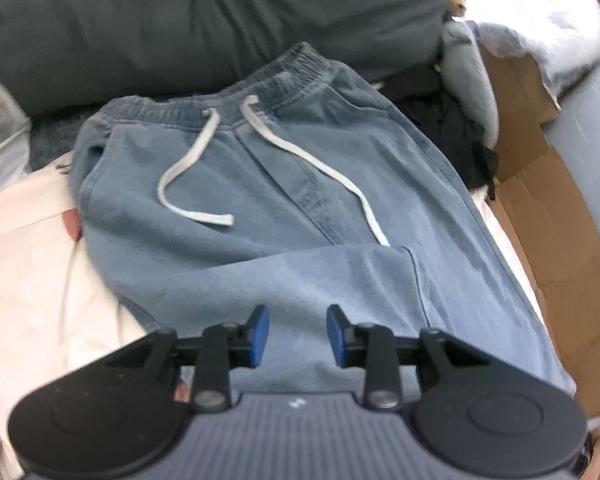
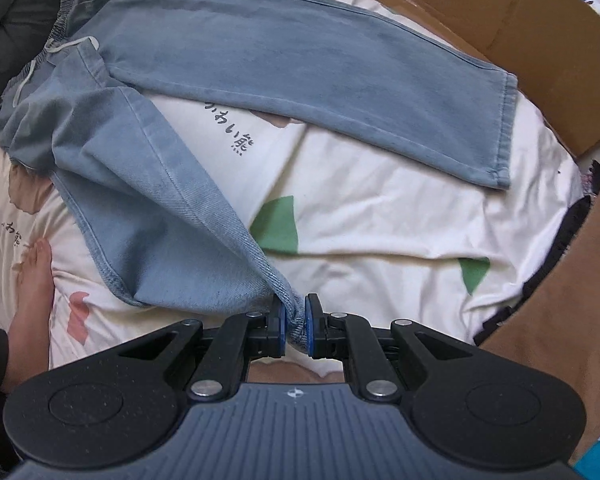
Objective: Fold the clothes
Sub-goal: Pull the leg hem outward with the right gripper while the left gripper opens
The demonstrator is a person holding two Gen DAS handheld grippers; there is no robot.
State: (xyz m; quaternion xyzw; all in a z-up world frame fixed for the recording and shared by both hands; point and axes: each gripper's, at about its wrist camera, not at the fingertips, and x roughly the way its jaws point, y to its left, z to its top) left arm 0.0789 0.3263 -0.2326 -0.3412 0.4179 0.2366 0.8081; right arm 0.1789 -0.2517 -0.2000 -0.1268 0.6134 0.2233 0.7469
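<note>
Light blue denim trousers (image 1: 268,200) with an elastic waistband and a white drawstring (image 1: 204,152) lie on a cream printed bedsheet (image 1: 28,264). My left gripper (image 1: 298,334) hovers open just above the trouser fabric, below the waistband, with nothing between its blue pads. In the right wrist view the trousers (image 2: 292,68) are spread with one leg flat toward the far right. The other leg (image 2: 152,216) is lifted and pulled toward me, and my right gripper (image 2: 295,320) is shut on that leg's hem.
A dark grey pillow (image 1: 204,20) lies behind the waistband. Cardboard boxes (image 1: 548,208) stand along the right edge of the bed, also as cardboard (image 2: 512,20) in the right wrist view. Dark clothes (image 1: 456,132) are piled by the box. A person's bare foot (image 2: 32,292) rests on the sheet (image 2: 380,216) at left.
</note>
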